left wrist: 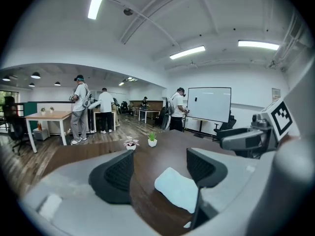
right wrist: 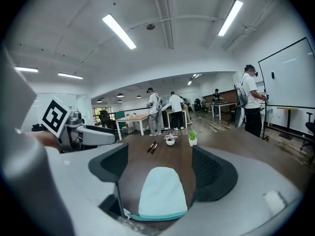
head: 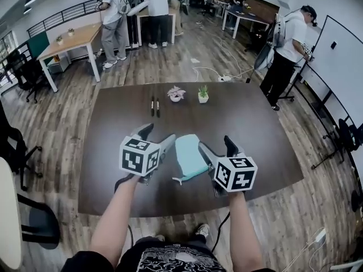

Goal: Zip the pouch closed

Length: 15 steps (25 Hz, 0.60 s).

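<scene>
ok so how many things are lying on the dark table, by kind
pouch: 1, light blue
pens: 2, left pen and right pen, side by side
potted plants: 2, pink plant and green plant
total: 5

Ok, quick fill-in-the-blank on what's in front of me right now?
1. The pale blue pouch lies flat on the brown ____.
2. The left gripper and the right gripper both have their jaws ____, clamping nothing.
3. Beyond the pouch, two black ____ lie side by side, left of the pink potted plant.
Missing words: table; open; pens.
</scene>
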Each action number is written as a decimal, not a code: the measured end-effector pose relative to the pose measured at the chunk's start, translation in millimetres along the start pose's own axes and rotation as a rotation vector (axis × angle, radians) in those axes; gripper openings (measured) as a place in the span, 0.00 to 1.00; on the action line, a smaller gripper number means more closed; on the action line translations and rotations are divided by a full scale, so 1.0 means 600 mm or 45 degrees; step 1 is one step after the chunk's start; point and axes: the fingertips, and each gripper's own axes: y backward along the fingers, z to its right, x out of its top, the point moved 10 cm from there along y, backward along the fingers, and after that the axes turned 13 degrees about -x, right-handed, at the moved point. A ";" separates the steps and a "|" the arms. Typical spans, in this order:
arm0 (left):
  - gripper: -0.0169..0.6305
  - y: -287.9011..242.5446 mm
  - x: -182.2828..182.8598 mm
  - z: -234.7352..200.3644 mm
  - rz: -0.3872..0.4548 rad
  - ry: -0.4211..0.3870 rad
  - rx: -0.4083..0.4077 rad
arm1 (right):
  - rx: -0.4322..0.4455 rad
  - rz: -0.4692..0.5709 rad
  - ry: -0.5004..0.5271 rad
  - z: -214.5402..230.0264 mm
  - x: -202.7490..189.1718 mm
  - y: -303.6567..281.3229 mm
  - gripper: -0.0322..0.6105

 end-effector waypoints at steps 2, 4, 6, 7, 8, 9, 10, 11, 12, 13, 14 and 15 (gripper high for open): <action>0.55 -0.005 0.005 0.002 0.009 0.020 0.047 | 0.045 -0.006 0.019 0.013 0.011 -0.014 0.66; 0.55 -0.007 0.011 0.003 0.018 0.033 0.093 | 0.087 -0.006 0.039 0.022 0.022 -0.027 0.67; 0.55 -0.008 0.014 0.005 0.022 0.040 0.135 | 0.126 -0.007 0.057 0.029 0.031 -0.041 0.66; 0.55 -0.008 0.015 0.007 0.023 0.043 0.154 | 0.144 -0.008 0.062 0.034 0.034 -0.047 0.67; 0.55 -0.009 0.015 0.010 0.025 0.046 0.171 | 0.160 -0.009 0.065 0.038 0.037 -0.052 0.67; 0.55 -0.010 0.015 0.012 0.026 0.050 0.188 | 0.175 -0.010 0.068 0.043 0.038 -0.056 0.66; 0.55 -0.010 0.014 0.013 0.027 0.053 0.204 | 0.190 -0.010 0.071 0.047 0.040 -0.060 0.67; 0.55 -0.011 0.014 0.015 0.028 0.056 0.222 | 0.205 -0.010 0.075 0.050 0.041 -0.063 0.66; 0.55 -0.010 0.014 0.015 0.029 0.058 0.239 | 0.219 -0.010 0.079 0.053 0.043 -0.066 0.67; 0.55 -0.010 0.015 0.017 0.032 0.060 0.255 | 0.232 -0.011 0.083 0.055 0.044 -0.069 0.67; 0.55 -0.010 0.017 0.018 0.035 0.061 0.267 | 0.242 -0.011 0.087 0.058 0.046 -0.071 0.67; 0.55 -0.011 0.019 0.021 0.039 0.063 0.277 | 0.251 -0.012 0.088 0.062 0.048 -0.072 0.66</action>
